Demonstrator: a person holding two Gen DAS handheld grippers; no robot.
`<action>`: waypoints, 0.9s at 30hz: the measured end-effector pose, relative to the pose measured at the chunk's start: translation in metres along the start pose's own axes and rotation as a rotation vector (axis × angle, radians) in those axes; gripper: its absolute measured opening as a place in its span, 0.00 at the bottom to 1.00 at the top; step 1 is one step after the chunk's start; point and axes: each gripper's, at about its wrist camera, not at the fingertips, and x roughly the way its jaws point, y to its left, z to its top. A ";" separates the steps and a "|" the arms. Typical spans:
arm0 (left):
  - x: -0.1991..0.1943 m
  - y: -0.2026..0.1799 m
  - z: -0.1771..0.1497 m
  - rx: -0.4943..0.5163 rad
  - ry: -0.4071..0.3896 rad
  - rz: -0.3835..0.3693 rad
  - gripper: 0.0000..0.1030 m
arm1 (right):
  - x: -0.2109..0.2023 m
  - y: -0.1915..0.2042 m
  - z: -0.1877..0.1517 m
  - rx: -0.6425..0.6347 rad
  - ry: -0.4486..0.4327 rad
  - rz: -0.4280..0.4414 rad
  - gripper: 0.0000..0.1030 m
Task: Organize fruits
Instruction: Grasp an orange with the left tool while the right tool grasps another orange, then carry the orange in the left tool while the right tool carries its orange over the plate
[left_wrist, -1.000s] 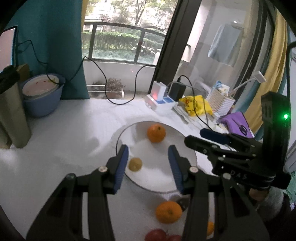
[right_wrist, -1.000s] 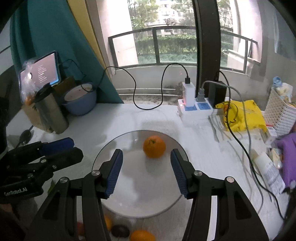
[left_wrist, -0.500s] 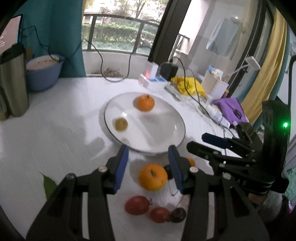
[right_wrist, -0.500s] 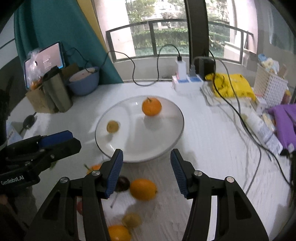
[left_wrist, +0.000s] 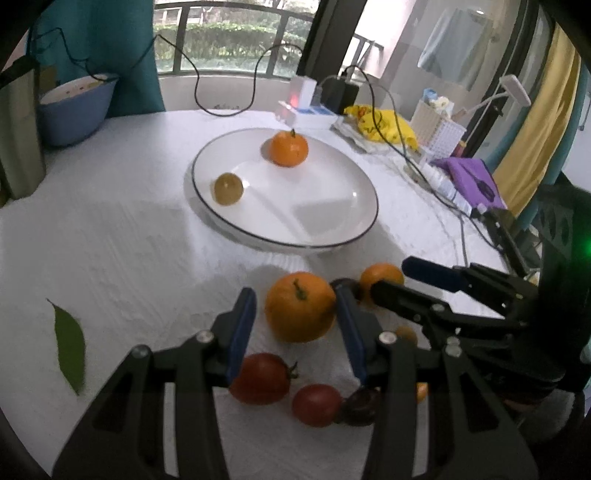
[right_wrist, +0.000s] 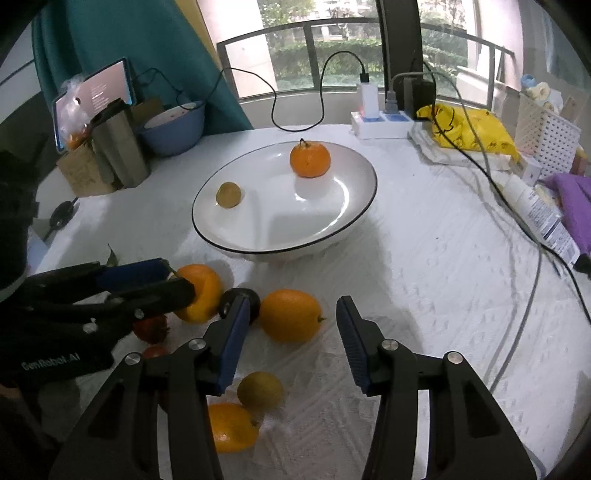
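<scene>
Hidden or unclear: a dark round fruit (right_wrist: 240, 300) is sitting partly behind the right gripper's left pad; a small orange fruit (left_wrist: 380, 277) is showing only in part behind the left gripper's right finger; the lower fruits in the right wrist view are blurring at the edges
Desk (left_wrist: 118, 240): carrying a white cloth with a woven, raised texture
Plate (right_wrist: 354, 218): round, glossy white, shallow, with a thin dark rim line, standing at mid-desk
Fruit on plate: a stemmed tangerine (right_wrist: 309, 159) is resting toward the far side; a small dull yellow-green fruit (right_wrist: 228, 194) is lying near the left rim, apart from it
Loose fruit: lying on the desk on the near side of the plate; two red tomatoes (left_wrist: 260, 378) are lying just beside a dark fruit
Left gripper (left_wrist: 295, 325): jaws are standing spread around a large round orange (left_wrist: 300, 305); the right blue pad is sitting at the peel, the left pad is standing clear
Right gripper (right_wrist: 291, 341): jaws are standing wide apart, holding nothing; an oval smooth orange (right_wrist: 290, 315) is lying just ahead, between the fingertips
Leaf (left_wrist: 70, 345): green, flat, pointed, lying alone at the left of the desk
</scene>
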 end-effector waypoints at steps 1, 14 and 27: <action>0.002 0.000 0.000 0.001 0.004 -0.004 0.46 | 0.001 0.000 0.000 0.001 0.003 0.002 0.50; 0.019 -0.001 -0.002 0.012 0.059 -0.017 0.45 | 0.008 -0.009 0.001 0.035 0.006 0.051 0.39; 0.003 -0.006 -0.002 0.029 0.020 -0.021 0.44 | -0.005 -0.005 0.004 0.016 -0.021 0.031 0.39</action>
